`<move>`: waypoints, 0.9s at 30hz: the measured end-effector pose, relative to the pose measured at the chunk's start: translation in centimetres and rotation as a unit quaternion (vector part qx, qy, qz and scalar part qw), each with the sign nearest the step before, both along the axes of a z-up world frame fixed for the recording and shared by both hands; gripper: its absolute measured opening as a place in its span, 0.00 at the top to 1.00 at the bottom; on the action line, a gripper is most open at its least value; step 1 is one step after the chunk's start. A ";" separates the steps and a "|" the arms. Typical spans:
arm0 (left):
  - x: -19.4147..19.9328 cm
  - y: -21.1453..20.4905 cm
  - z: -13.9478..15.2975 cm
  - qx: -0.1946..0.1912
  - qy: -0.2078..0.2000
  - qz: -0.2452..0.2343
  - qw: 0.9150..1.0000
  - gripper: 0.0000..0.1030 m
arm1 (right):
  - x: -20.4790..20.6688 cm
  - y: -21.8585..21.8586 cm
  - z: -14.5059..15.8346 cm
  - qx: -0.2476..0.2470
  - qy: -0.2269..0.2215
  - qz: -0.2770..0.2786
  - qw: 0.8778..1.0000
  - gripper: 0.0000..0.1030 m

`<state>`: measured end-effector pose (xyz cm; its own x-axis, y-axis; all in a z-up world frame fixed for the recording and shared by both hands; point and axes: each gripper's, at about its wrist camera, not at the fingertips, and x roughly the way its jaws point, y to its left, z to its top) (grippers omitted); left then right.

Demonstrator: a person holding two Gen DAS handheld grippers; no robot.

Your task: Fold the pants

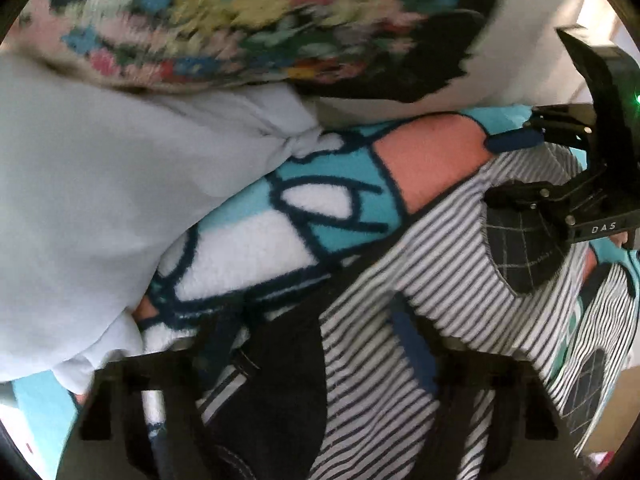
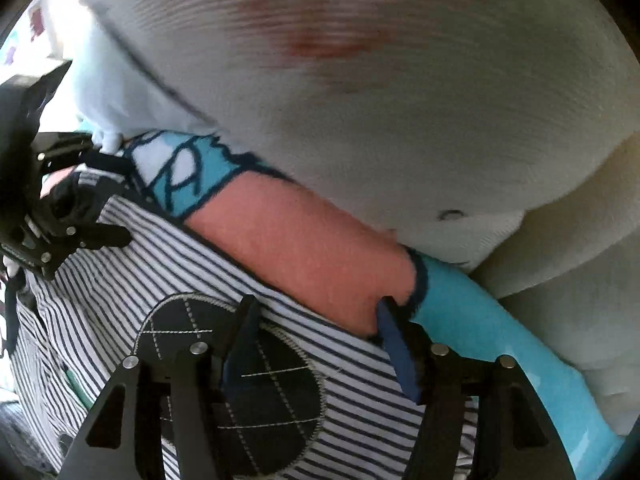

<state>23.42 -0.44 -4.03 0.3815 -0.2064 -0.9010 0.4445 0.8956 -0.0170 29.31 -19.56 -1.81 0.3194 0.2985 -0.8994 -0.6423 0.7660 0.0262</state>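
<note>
the pants [image 1: 420, 280], striped navy and white with dark round patches, lie spread on a fleece blanket [image 1: 256, 248] that is turquoise, white and salmon pink. in the left wrist view they fill the frame from centre to 5 o'clock, and one patch [image 1: 520, 248] sits at 3 o'clock, right under the right gripper [image 1: 516, 168].

that right gripper comes in from the 3 o'clock edge with its fingers spread wide, the upper blue-padded finger [image 1: 512, 141] over the blanket's pink panel and the lower one on the stripes beside the patch. nothing sits between them.

the left gripper [image 1: 316, 364] is blurred at 6 o'clock in its own view; its fingers stand apart and striped cloth with a dark band runs up between them, but i cannot tell whether they grip it.

in the right wrist view the fingers are wide again: one finger [image 2: 244, 344] rests on a patch [image 2: 240, 384] at 6 o'clock, and the other lies at the pants' edge, where the stripes meet the pink. the pants [image 2: 120, 280] run from there out to 9 o'clock, where the left gripper [image 2: 106, 208] shows against the striped hem.

a pale blue cloth [image 1: 100, 184] is heaped at 9 o'clock in the left view, a blurred floral cushion [image 1: 240, 24] at 12 o'clock, and a cream ribbed cushion [image 2: 400, 100] covers the upper half of the right view.
</note>
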 end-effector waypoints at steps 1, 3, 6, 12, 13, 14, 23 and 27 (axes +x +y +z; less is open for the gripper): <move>-0.4 -0.3 0.3 0.000 -0.002 -0.009 1.000 0.72 | -0.5 0.2 0.0 0.002 0.001 0.004 1.000 0.43; -0.8 -0.9 0.5 0.006 -0.002 -0.017 1.000 0.95 | -1.1 0.3 0.3 0.009 0.007 0.007 1.000 0.74; -1.6 -1.4 1.0 0.019 -0.017 -0.011 1.000 0.95 | -1.4 0.4 0.5 0.012 0.016 -0.006 1.000 0.91; -4.5 -0.4 4.5 -0.001 -0.047 0.011 0.999 0.95 | -3.0 0.0 3.0 0.026 -0.013 -0.037 0.999 0.92; -5.5 -0.3 5.5 -0.005 -0.056 0.015 0.998 0.95 | -3.7 -0.2 3.9 0.032 -0.022 -0.040 0.998 0.92; -6.0 0.0 6.1 -0.008 -0.062 0.018 0.998 0.95 | -4.3 -0.2 4.6 0.036 -0.029 -0.042 0.998 0.92; -15.2 1.3 9.9 -0.040 -0.118 0.039 0.991 0.95 | -13.2 0.5 8.8 0.060 -0.081 -0.041 0.994 0.92; -19.0 2.5 8.7 -0.057 -0.127 0.051 0.989 0.95 | -17.9 0.4 8.8 0.081 -0.089 -0.044 0.992 0.92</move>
